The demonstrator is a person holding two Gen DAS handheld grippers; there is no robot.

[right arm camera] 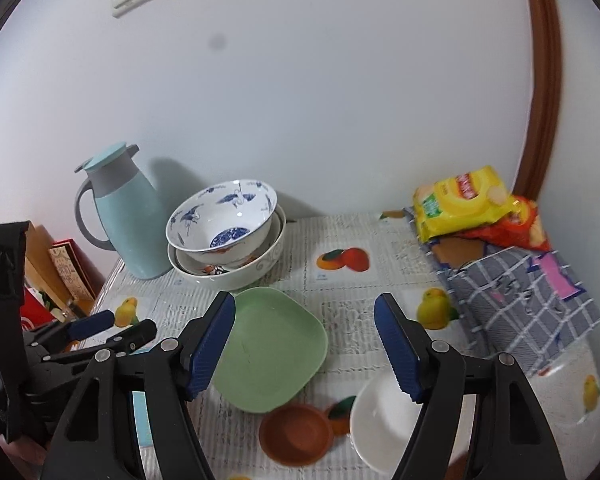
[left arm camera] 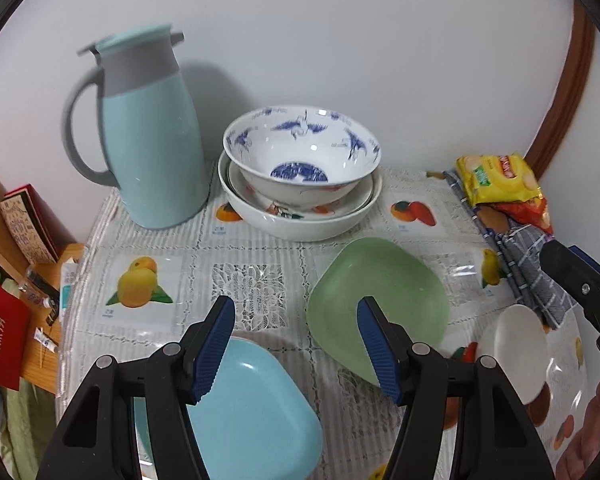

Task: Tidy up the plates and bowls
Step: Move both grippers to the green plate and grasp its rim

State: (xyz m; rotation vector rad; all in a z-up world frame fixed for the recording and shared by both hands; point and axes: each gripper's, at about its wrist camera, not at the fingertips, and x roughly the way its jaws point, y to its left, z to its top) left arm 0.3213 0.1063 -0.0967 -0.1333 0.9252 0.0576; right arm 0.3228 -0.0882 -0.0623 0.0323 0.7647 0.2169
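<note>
A blue-and-white bowl (left arm camera: 302,152) sits stacked in a patterned dish and a larger white bowl (left arm camera: 300,224) at the back by the wall; the stack also shows in the right wrist view (right arm camera: 224,220). A green plate (left arm camera: 380,304) (right arm camera: 270,348) lies mid-table. A light blue plate (left arm camera: 252,416) lies under my left gripper (left arm camera: 296,344), which is open and empty. A small white dish (left arm camera: 516,352) (right arm camera: 384,420) and a brown dish (right arm camera: 296,434) lie near the front. My right gripper (right arm camera: 304,344) is open and empty above the green plate and white dish.
A light blue jug (left arm camera: 148,136) (right arm camera: 120,216) stands left of the stack. Snack packets (right arm camera: 472,208) and a checked cloth (right arm camera: 520,308) fill the right side. Boxes and red packaging (left arm camera: 4,320) sit off the table's left edge. The left gripper shows in the right wrist view (right arm camera: 100,332).
</note>
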